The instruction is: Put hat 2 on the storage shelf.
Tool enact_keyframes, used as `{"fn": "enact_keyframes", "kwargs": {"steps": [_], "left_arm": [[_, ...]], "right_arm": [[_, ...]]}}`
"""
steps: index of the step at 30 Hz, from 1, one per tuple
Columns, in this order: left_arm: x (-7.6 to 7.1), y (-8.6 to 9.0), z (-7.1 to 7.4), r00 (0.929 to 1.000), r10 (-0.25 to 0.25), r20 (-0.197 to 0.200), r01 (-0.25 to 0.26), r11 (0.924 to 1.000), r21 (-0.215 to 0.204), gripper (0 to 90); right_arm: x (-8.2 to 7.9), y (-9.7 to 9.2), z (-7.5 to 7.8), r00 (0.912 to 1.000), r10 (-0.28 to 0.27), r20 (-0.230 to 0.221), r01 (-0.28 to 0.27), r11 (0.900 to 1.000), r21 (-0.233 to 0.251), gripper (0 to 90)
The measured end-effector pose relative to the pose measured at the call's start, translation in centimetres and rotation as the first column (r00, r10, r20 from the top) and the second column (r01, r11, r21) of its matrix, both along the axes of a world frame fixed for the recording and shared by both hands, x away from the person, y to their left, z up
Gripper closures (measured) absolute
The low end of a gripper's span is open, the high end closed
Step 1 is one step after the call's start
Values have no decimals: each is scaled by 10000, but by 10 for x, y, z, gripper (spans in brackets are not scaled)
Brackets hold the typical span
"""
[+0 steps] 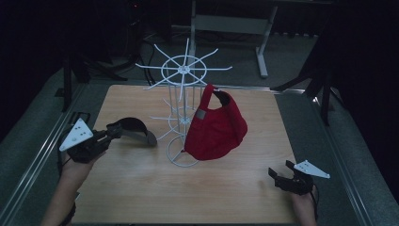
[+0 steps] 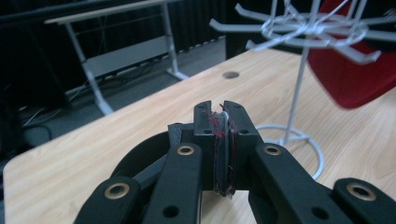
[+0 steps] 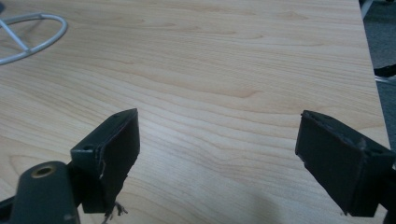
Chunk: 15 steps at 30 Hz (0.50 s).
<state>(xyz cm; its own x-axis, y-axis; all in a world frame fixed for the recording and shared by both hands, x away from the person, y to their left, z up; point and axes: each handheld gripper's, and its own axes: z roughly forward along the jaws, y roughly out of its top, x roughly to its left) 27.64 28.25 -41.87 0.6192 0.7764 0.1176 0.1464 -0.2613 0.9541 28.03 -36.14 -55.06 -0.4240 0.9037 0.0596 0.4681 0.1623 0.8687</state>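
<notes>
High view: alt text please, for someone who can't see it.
The left gripper holds a dark cap by its edge above a wooden table, beside a white wire hat stand with a red cap hanging on it. The right gripper rests open near the table's front right corner.

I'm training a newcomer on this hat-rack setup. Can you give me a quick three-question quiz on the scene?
1. True or false: the red cap hangs on the white wire rack.
2. What does the left gripper hold: A) a dark cap, B) a red cap, C) nothing?
3. How do the right gripper jaws stand?

Key: 1 true. 2 A; its jaws are clamped on the edge. 3 Wide apart, nothing between them, over the wooden table.
</notes>
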Motion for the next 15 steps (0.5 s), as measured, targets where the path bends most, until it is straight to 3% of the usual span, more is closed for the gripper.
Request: {"fn": "enact_keyframes", "kwargs": {"steps": [7,14,15], "left_arm": [[2,4,32,9987,-233,464,244,9994,-247,859],[-6,8,56,9936,-729,868,738,9972,-73,858],[-12,9,64,9890,-1088,998,1087,9940,64,858]], "right_arm": [[0,0,-2,10000,-63,-11,63,10000,-9,137],[0,-1,-2,10000,-33,-42,33,10000,-51,137],[0,-1,-2,10000,-37,-48,36,10000,-60,137]]}}
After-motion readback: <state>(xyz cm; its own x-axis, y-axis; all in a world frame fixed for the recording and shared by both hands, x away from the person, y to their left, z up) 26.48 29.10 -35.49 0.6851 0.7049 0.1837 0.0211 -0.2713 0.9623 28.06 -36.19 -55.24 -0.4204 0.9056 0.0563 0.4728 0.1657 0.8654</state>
